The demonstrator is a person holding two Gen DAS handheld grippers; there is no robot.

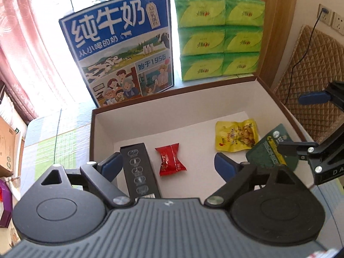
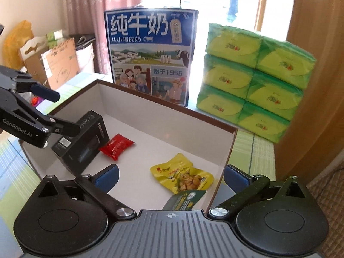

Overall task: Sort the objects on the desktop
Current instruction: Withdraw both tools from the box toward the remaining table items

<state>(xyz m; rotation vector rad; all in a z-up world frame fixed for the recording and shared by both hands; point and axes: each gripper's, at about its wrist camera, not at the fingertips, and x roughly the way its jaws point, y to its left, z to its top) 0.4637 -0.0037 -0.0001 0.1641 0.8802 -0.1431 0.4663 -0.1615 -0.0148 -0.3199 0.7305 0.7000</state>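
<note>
Left wrist view: the left gripper (image 1: 167,165) gapes wide and empty over the box (image 1: 172,101), black carton (image 1: 139,167) by its left finger, red packet (image 1: 171,160) between.

Right wrist view: the right gripper (image 2: 171,177) is wide apart, empty; yellow packet (image 2: 182,176) between, green card (image 2: 185,200) just below.

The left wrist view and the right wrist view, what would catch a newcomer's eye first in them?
Probably the tall blue milk carton standing behind the box, with a bright green stack of tissue packs beside it. Next, the open white-lined box holding a black carton, a red snack packet, a yellow snack pouch and a dark green card. Both the left gripper and the right gripper hang open over the box.
</note>
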